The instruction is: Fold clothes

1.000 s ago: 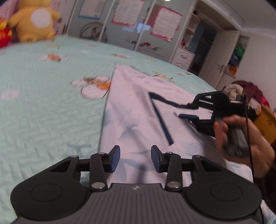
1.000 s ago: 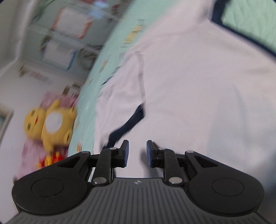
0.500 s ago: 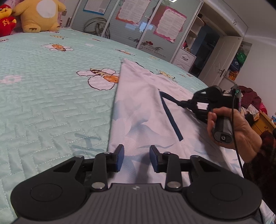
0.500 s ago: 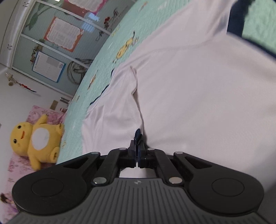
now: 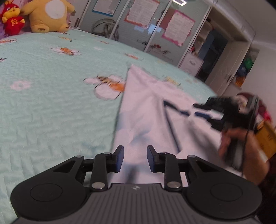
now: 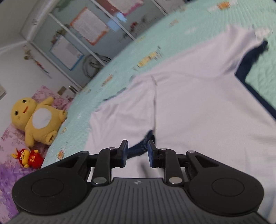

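A white garment (image 5: pixel 146 110) with navy trim (image 5: pixel 172 124) lies spread on the mint quilted bed (image 5: pixel 51 103). My left gripper (image 5: pixel 135 151) hovers open over the garment's near edge, with nothing pressed between its pads. To its right, a person's hand (image 5: pixel 238 143) holds my right gripper (image 5: pixel 200 109) over the folded sleeve. In the right wrist view the right gripper (image 6: pixel 137 146) has its jaws opening. The sleeve's navy trim (image 6: pixel 149 135) lies loose in the gap, on the white garment (image 6: pixel 198 106).
A yellow plush toy (image 5: pixel 48 15) and a small red one (image 5: pixel 13 22) sit at the bed's head. Wardrobe doors with posters (image 5: pixel 143 20) stand beyond the bed. A yellow box (image 5: pixel 265 137) and piled clothes are at the right.
Half a second ago the right gripper was shut on the navy trim; its jaws now stand apart. Both grippers have lifted a little, and the right one has rolled.
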The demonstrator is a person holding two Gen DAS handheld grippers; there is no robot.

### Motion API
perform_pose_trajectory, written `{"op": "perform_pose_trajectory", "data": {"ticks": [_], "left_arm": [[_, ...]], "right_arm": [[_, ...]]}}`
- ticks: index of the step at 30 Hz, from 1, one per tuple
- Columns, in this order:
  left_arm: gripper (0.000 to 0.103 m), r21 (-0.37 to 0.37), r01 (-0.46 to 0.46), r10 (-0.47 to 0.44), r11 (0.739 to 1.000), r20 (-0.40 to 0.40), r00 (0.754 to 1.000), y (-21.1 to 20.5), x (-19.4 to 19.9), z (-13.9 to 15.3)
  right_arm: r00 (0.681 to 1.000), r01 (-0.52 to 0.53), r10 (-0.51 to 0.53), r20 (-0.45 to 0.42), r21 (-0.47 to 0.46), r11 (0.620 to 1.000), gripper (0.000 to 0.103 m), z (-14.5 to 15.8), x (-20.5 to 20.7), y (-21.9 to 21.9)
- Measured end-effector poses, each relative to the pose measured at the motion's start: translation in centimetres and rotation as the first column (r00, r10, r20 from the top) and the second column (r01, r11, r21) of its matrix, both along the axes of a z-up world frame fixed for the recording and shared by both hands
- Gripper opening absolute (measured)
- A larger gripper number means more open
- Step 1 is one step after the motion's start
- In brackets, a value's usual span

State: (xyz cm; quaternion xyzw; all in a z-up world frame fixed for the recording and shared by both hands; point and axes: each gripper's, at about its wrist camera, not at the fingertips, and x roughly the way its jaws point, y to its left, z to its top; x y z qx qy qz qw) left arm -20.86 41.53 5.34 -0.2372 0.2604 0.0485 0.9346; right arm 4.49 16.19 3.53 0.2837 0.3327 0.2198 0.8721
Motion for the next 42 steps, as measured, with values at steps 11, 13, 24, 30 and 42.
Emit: {"op": "perform_pose_trajectory", "data": {"ticks": [11,13,24,30,42], "left_arm": [[0.036,-0.073,0.037,-0.037,0.997,0.005,0.999,1.0,10.7,-1.8],[0.026,-0.075,0.003,-0.006,0.997,-0.039,0.999,2.0,10.7,-3.9],[0.008,-0.035,-0.074,0.073,0.997,-0.037,0.997,2.6,8.6,-4.6],[0.042,0.02,-0.121,0.121,0.992,-0.006,0.993,2.3,6.6,-2.3],[0.042,-0.307,0.02,-0.035,0.952,-0.042,0.998,7.3,-1.6,-4.5]], "right_arm": [[0.956,-0.273,0.283,0.079,-0.117,0.955,0.008,3.3,6.2,9.6],[0.935,-0.341,0.35,0.058,-0.125,0.932,0.008,2.4,8.6,12.8],[0.919,-0.39,0.393,-0.021,-0.189,0.901,0.0,-1.2,19.4,24.3],[0.939,-0.325,0.337,0.06,-0.151,0.933,0.006,1.0,19.2,22.6],[0.953,-0.301,0.301,0.013,-0.004,0.954,0.0,-4.0,21.9,22.6]]}}
